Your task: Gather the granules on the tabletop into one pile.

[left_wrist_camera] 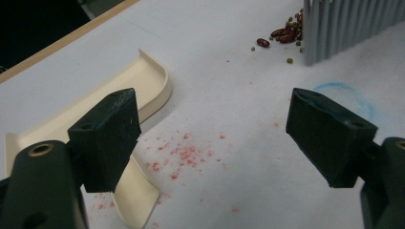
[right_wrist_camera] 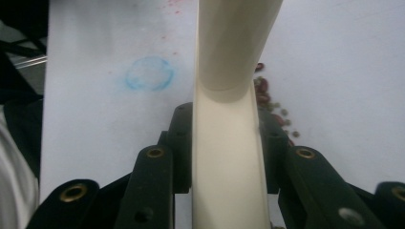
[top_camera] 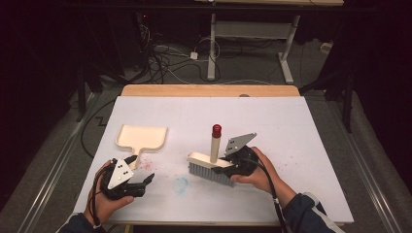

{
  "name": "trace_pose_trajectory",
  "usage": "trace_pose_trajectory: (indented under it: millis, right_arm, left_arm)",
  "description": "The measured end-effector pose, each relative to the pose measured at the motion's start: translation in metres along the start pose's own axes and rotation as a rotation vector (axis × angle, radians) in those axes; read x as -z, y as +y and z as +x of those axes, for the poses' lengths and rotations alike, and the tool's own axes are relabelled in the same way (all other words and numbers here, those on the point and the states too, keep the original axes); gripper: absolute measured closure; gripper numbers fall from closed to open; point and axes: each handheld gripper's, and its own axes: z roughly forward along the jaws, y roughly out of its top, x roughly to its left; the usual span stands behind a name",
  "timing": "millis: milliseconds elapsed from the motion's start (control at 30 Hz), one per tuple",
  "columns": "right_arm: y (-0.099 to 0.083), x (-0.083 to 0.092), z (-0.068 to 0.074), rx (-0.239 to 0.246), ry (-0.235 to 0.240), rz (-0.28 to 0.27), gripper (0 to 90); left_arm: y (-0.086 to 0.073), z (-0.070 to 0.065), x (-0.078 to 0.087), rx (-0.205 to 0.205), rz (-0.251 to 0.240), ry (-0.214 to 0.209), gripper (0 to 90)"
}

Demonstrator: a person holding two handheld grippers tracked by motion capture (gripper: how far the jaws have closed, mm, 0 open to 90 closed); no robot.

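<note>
A cream brush (top_camera: 210,162) with grey bristles (left_wrist_camera: 351,26) stands on the white table, its handle upright and tipped with a red cap (top_camera: 216,129). My right gripper (top_camera: 232,165) is shut on the brush's cream back (right_wrist_camera: 228,157). A small heap of red and green beans (left_wrist_camera: 282,36) lies against the bristles, and the same beans (right_wrist_camera: 270,107) show beside the brush. A cream dustpan (top_camera: 141,138) lies flat at the left. My left gripper (top_camera: 141,171) hovers open just beyond the dustpan's handle (left_wrist_camera: 134,193), nothing between its fingers.
A blue chalk circle (top_camera: 180,185) marks the table between the two grippers. Pink specks (left_wrist_camera: 184,155) are scattered near the dustpan handle. The table's wooden far edge (top_camera: 209,90) lies beyond, with cables and desk legs on the floor behind.
</note>
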Motion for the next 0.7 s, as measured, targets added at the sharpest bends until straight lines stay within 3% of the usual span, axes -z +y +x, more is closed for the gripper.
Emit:
trace_pose_trajectory:
  millis: [133,233,367,400,433,467,567,667,700]
  right_arm:
    - [0.0,0.015,0.0,-0.006,-0.018,-0.033,67.6]
    - [-0.002,0.032,0.002,-0.012,-0.075,-0.042,67.6]
    - [-0.016,0.062,0.006,-0.057,-0.21,-0.038,67.6]
    - [-0.016,0.062,0.006,-0.057,-0.21,-0.038,67.6]
    - [-0.024,0.074,0.007,-0.094,-0.271,-0.048,67.6]
    - [-0.024,0.074,0.007,-0.094,-0.271,-0.048,67.6]
    - [-0.04,0.087,0.006,-0.156,-0.359,-0.051,67.5]
    - [-0.055,0.09,0.003,-0.2,-0.462,-0.015,67.5]
    - [-0.063,0.084,0.001,-0.216,-0.541,0.036,67.5]
  left_arm:
    - [0.0,0.0,0.0,-0.002,0.0,-0.002,18.4]
    - [0.0,0.0,0.001,-0.001,-0.002,-0.001,18.4]
    - [0.0,0.0,0.002,0.001,-0.004,0.002,18.4]
    - [0.0,0.0,0.003,0.001,-0.005,0.003,18.4]
    - [0.0,0.0,0.003,0.001,-0.006,0.003,18.4]
    - [0.0,0.0,0.003,0.001,-0.007,0.004,18.4]
    - [0.0,0.0,0.002,-0.004,-0.004,0.005,18.4]
    - [0.001,-0.001,0.002,-0.006,-0.005,0.004,18.4]
    - [0.002,-0.001,0.001,-0.003,-0.006,0.004,18.4]
